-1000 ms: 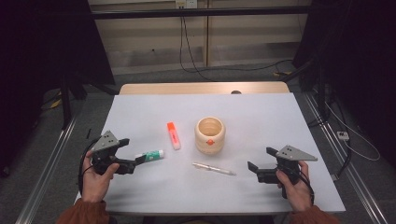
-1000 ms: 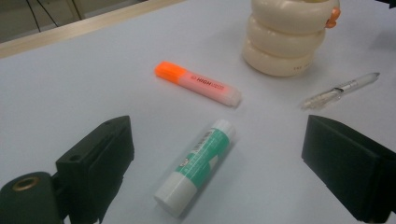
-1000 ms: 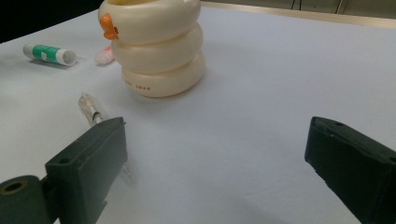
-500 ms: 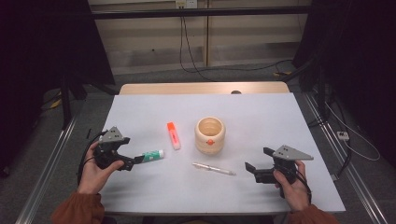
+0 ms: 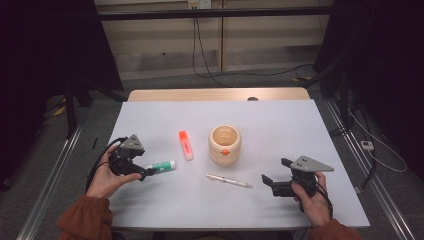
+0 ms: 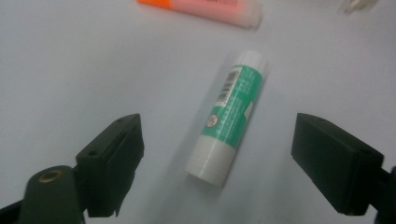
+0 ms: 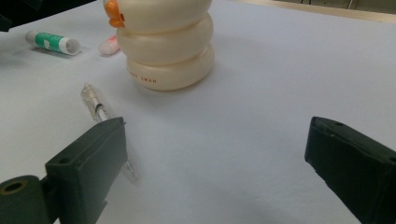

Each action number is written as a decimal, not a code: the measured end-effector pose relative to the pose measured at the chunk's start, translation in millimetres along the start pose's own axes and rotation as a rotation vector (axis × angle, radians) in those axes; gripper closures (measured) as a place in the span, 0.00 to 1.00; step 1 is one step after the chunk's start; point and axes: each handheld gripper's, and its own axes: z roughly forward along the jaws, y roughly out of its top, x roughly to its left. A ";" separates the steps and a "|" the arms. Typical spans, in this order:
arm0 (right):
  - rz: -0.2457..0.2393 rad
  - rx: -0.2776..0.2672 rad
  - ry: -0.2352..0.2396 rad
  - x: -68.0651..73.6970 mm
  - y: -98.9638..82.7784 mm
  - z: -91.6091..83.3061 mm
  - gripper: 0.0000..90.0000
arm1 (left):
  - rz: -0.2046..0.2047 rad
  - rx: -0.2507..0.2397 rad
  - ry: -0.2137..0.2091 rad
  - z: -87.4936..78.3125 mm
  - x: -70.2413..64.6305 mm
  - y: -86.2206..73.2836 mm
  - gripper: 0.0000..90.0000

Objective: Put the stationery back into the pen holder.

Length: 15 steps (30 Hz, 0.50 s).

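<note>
The white glue stick with a green label [image 6: 229, 114] lies flat on the pale grey table [image 5: 280, 120], at its left side, just left of the orange highlighter pen [image 5: 186, 145] and apart from it. In the left gripper view the stick sits between the two black jaws of the left gripper [image 6: 233, 168], which stand spread wide on either side with clear table between each jaw and the stick; neither jaw touches it. In the high view the left gripper [image 5: 145, 173] is at the stick's near end, held low in the person's left hand [image 5: 107, 172]. So the pick looks lined up but not made: the closing of the jaws, the lift and any carry are all left to do. Towards the middle of the table stands a cream, ringed wooden-looking cup with an orange mark [image 5: 225, 145], open at the top and, as far as the high view shows, with nothing in it; it seems the likely place for the loose things. In front of it lies a thin clear plastic pen [image 5: 229, 181], untouched. The right gripper [image 5: 269, 183] waits at the right of the table, its jaws also spread and holding nothing, pointing towards the pen and cup.
</note>
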 end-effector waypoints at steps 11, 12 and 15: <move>-0.002 0.011 0.004 0.5 -0.9 1.3 0.06 | 0.048 0.112 -0.051 18.2 5.6 5.9 0.30; -0.002 0.012 0.004 0.7 -0.9 1.5 0.06 | 0.049 0.113 -0.055 19.3 6.3 5.8 0.31; -0.006 0.016 0.006 0.8 -1.1 1.7 0.06 | 0.050 0.133 -0.073 22.5 7.9 5.4 0.36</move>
